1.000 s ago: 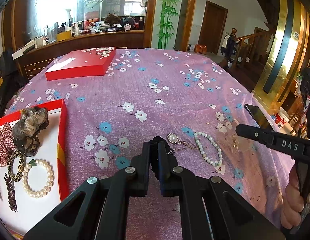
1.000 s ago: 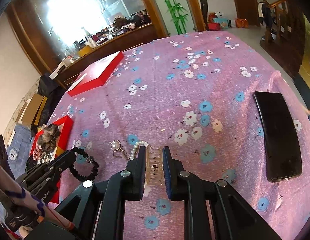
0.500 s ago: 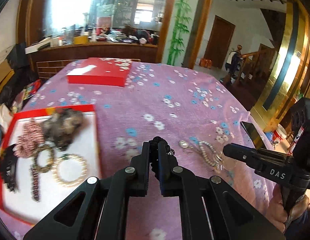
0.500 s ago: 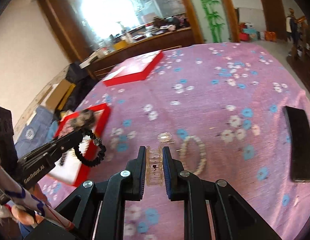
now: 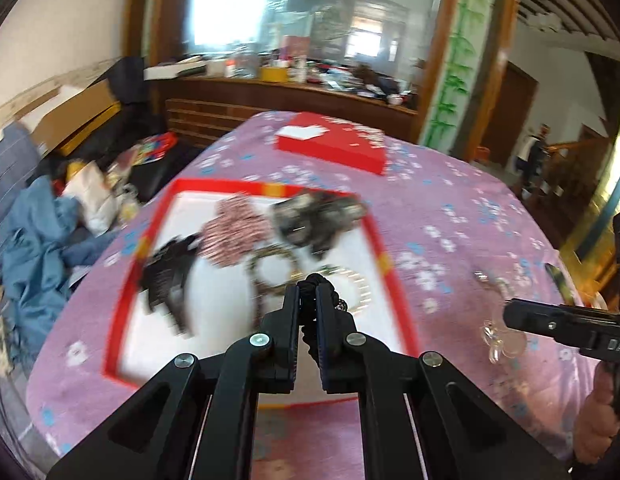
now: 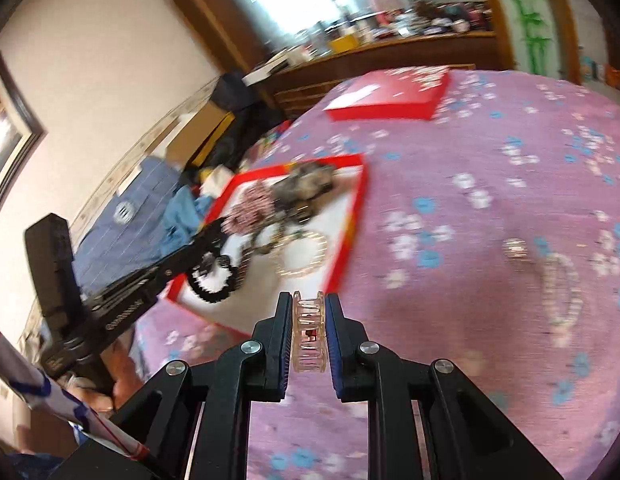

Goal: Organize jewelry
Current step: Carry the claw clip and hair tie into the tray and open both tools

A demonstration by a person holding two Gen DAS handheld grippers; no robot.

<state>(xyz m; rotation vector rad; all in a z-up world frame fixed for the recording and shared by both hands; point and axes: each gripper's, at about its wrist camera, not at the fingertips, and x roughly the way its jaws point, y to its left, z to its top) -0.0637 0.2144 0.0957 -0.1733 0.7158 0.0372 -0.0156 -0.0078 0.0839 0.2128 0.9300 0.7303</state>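
Observation:
My left gripper (image 5: 308, 294) is shut on a black beaded bracelet (image 5: 314, 280) and holds it above the red-rimmed white tray (image 5: 373, 236); the bracelet hangs as a ring in the right wrist view (image 6: 212, 282). The tray (image 6: 349, 216) holds scrunchies (image 5: 234, 232), a pearl bracelet (image 6: 304, 254) and dark hair pieces (image 5: 170, 276). My right gripper (image 6: 308, 308) is shut on a clear plastic hair claw (image 6: 308, 334) above the cloth just right of the tray. It shows at the right in the left wrist view (image 5: 499, 338). A pearl bracelet (image 6: 561, 292) and a round pendant (image 6: 515, 248) lie on the cloth.
A closed red box (image 5: 333, 146) lies at the far side of the pink floral tablecloth (image 6: 489, 184). Left of the table are blue fabric (image 5: 34, 248), cardboard boxes and clutter on the floor. A wooden counter (image 5: 290, 96) stands behind.
Both grippers have swung left with their loads. My left gripper now hangs over the tray, and my right gripper has come near the tray's right rim. The views are motion-blurred.

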